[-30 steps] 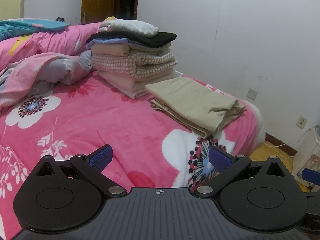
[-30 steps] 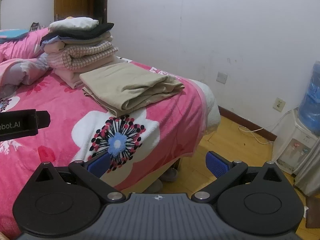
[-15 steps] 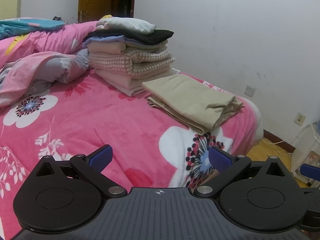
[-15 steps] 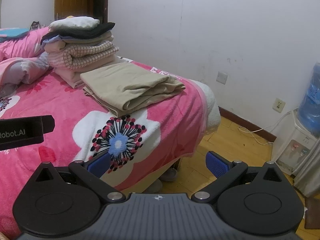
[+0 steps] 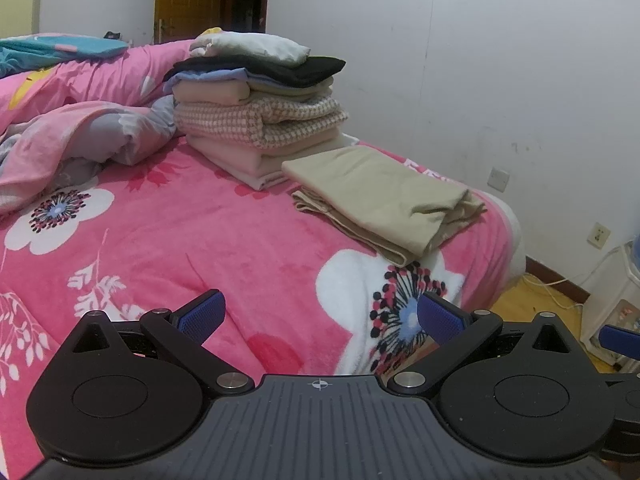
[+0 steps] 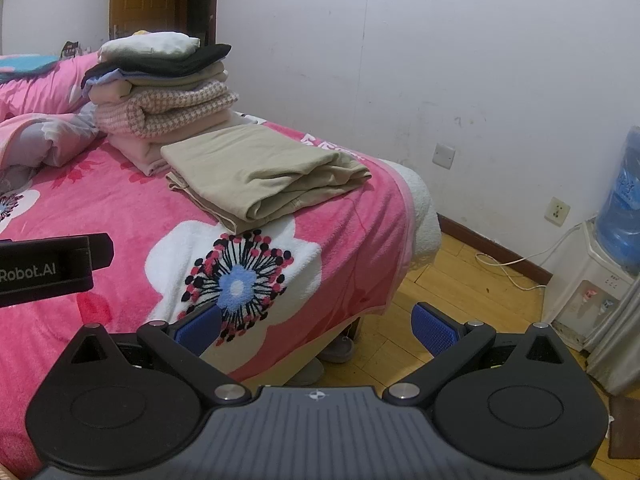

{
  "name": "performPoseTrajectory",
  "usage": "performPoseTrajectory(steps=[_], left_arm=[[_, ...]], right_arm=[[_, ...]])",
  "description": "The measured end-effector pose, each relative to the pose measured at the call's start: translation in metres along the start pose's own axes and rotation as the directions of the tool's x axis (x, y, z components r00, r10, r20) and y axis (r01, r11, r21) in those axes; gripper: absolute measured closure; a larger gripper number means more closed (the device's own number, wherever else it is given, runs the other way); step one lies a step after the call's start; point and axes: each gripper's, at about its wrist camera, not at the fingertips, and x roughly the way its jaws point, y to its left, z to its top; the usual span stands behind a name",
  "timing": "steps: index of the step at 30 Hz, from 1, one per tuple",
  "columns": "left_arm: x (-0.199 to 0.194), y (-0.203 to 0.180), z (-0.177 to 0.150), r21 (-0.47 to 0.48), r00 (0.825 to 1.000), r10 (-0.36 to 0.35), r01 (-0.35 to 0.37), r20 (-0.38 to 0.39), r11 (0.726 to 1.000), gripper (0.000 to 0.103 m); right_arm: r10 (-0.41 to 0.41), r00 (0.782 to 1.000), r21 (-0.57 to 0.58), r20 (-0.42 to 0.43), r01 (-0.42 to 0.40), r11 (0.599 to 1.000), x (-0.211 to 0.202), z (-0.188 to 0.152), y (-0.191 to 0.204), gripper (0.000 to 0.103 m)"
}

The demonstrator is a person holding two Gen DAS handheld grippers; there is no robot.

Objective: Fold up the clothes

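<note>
beige garment (image 5: 384, 196): folded flat on the bed, ahead of the left gripper and slightly to its right; ahead-left of the right gripper (image 6: 264, 172). Layered fold edges face the grippers, nothing touching it.
folded stack (image 5: 256, 108): just behind the beige garment, further from both grippers. Top to bottom: white piece, black, blue, cream, pink-check knit, pale pink. Beige garment's far corner sits against the stack's base.
left gripper (image 5: 318, 314): jaws spread wide, nothing between the blue pads (image 5: 200, 316). Held over the blanket, well short of the garment. Its body shows at the left edge of the right wrist view (image 6: 48, 266).
right gripper (image 6: 316, 326): jaws wide apart too, empty. Over the bed's near corner, right pad above the floor. One blue tip pokes into the left wrist view at far right (image 5: 620, 338).
blanket (image 5: 180, 232): pink, big white flower print, under both grippers and all the clothes.
duvet (image 5: 76, 136): crumpled, pink-grey, far left of the stack.
wall (image 6: 440, 60): white, scuffed, behind the bed, with sockets.
water dispenser (image 6: 592, 280): far right of the right gripper, blue bottle on top.
floor (image 6: 460, 288): wood, right of the bed.
</note>
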Motion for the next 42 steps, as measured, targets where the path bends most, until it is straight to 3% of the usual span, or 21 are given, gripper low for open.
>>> performPoseTrajectory(steps=[42], left_arm=[[0.0007, -0.0021, -0.0030, 0.022, 1.000, 0.012, -0.012, 0.004, 1.000, 0.000]], right_arm=[[-0.032, 0.999, 0.014, 0.021, 0.032, 0.999, -0.0056, -0.0012, -0.0066, 0.000]])
